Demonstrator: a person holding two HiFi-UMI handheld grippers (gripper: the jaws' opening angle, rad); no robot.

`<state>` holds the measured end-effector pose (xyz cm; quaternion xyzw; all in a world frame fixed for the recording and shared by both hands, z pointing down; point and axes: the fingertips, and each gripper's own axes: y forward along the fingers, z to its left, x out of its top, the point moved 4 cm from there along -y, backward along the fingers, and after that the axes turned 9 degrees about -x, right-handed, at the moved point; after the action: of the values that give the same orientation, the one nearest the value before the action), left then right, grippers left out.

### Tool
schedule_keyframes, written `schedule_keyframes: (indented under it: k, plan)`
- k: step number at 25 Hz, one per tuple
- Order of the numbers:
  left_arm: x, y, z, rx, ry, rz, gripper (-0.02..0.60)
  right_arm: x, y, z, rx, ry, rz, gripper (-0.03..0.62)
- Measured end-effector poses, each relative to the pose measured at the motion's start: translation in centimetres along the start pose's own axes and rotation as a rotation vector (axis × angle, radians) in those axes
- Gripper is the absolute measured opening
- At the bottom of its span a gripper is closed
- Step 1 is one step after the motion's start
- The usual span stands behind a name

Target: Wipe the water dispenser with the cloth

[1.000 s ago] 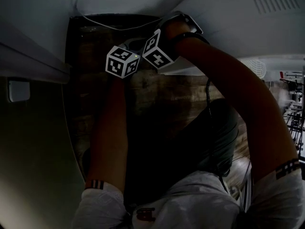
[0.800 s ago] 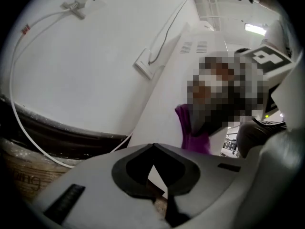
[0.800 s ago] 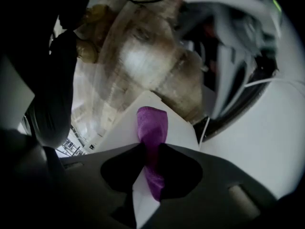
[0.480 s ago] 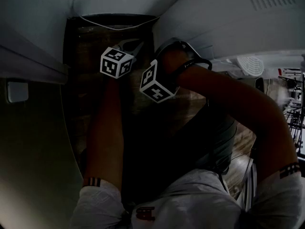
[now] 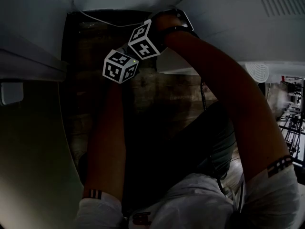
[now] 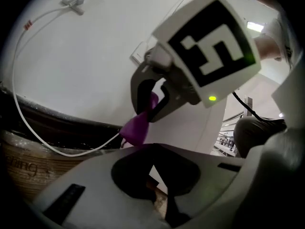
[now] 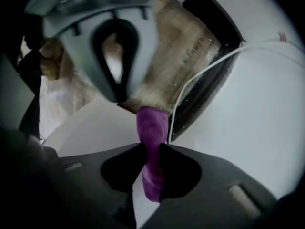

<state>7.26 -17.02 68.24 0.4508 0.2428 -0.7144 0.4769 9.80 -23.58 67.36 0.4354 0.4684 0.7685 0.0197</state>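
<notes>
Right gripper is clenched on the purple cloth, up at the corner of the white water dispenser.
On my feed the cloth sticks out past the pinched jaws as a twisted roll, close to a white cable that runs along the dark gap. My left gripper sits just beside and below the right one, jaws pressed together with nothing between them, aimed at the cloth.
</notes>
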Motion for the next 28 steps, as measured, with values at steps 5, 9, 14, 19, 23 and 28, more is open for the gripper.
schedule_keyframes:
  k: [5, 9, 14, 19, 23, 28]
  plan:
    - [-1.1, -0.3, -0.4, -0.011, -0.001, 0.028, -0.002, 0.3, 3.6, -2.3, -0.05, 0.05, -0.014, 0.095]
    - [-1.6, -0.7, 0.0, -0.009, -0.029, 0.028, -0.002, 0.3, 6.6, -2.3, -0.039, 0.066, -0.005, 0.094]
    - [-1.4, -1.1, 1.1, 0.022, -0.064, -0.001, -0.002, 0.3, 9.2, -1.2, -0.04, 0.034, 0.025, 0.094]
    - [-2.1, -1.1, 1.3, 0.031, -0.088, 0.012, -0.002, 0.8, 10.7, -1.1, -0.076, -0.002, 0.032, 0.094]
    - [-3.1, -2.1, 1.5, 0.052, -0.1, 0.032, -0.002, 0.8, 11.7, -0.4, -0.053, -0.028, 0.049, 0.094]
    - [-3.1, -3.6, 2.6, 0.099, -0.113, 0.015, -0.002, 1.5, 10.3, 0.9, 0.043, -0.037, 0.023, 0.092]
